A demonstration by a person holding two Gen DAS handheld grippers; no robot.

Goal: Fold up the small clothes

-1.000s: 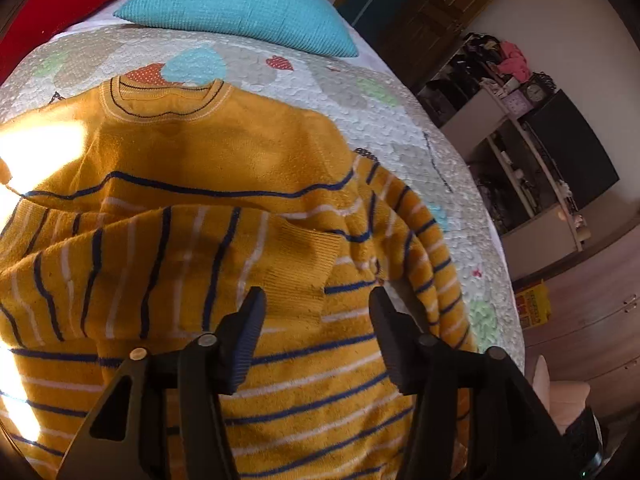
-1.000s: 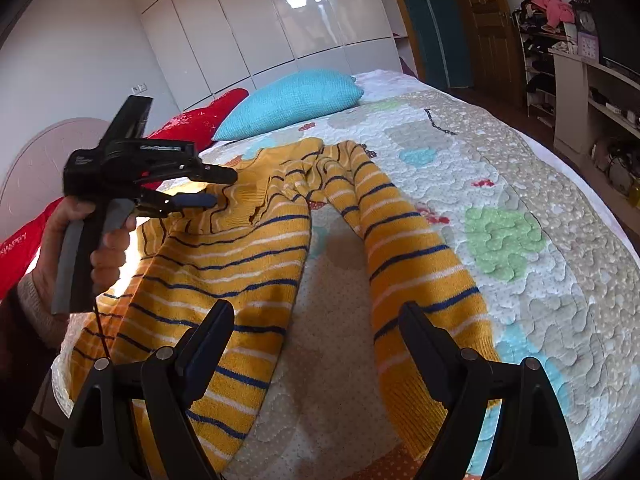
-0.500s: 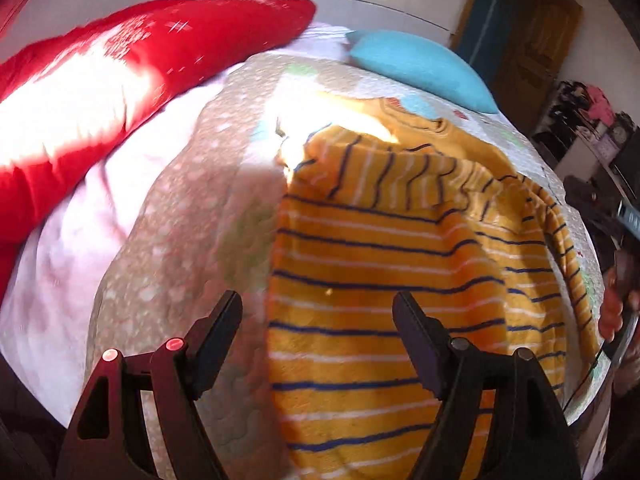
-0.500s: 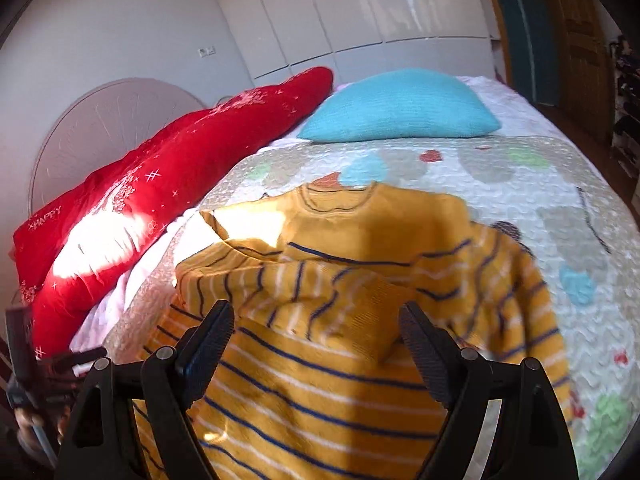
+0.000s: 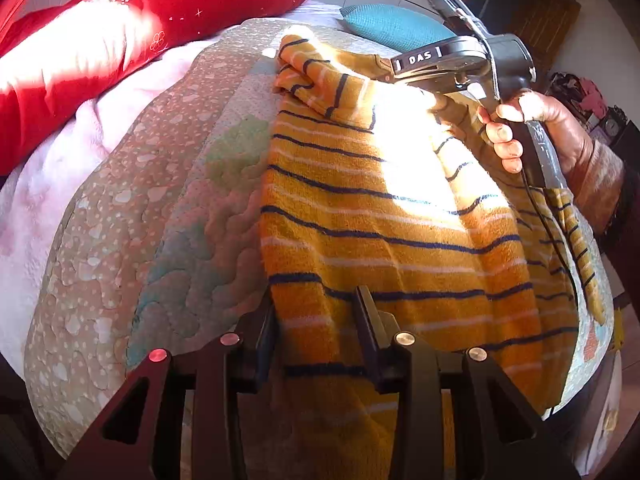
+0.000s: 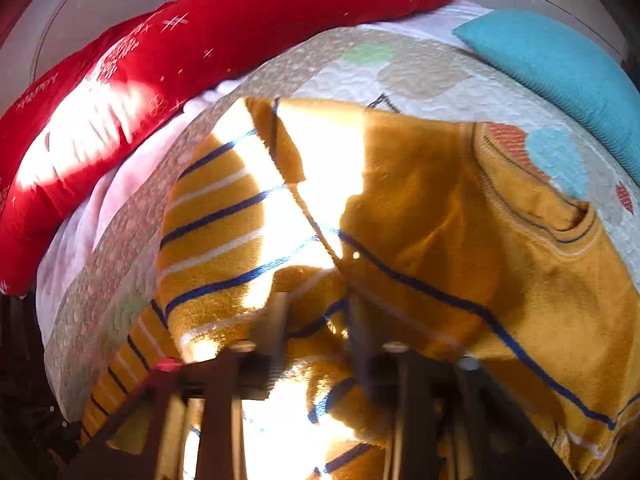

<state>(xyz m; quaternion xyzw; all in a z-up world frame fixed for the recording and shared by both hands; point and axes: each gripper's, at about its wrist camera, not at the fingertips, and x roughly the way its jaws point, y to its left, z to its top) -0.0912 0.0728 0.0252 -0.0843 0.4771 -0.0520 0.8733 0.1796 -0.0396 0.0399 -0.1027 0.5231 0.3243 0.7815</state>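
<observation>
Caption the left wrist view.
Left hand-held gripper pinching the striped yellow sweater's hem on the quilted bed.

Bedroom, bed with quilted patchwork bedspread point(image 5: 168, 216) in hard sunlight.
Long red pillow point(image 6: 224, 36) lies along the bedspread's far-left edge; teal cushion point(image 6: 560, 64) sits at its far-right corner. Pale pink blanket point(image 5: 60, 168) shows between pillow and bedspread. Dark wooden door point(image 5: 532, 20) stands beyond the cushion.
</observation>
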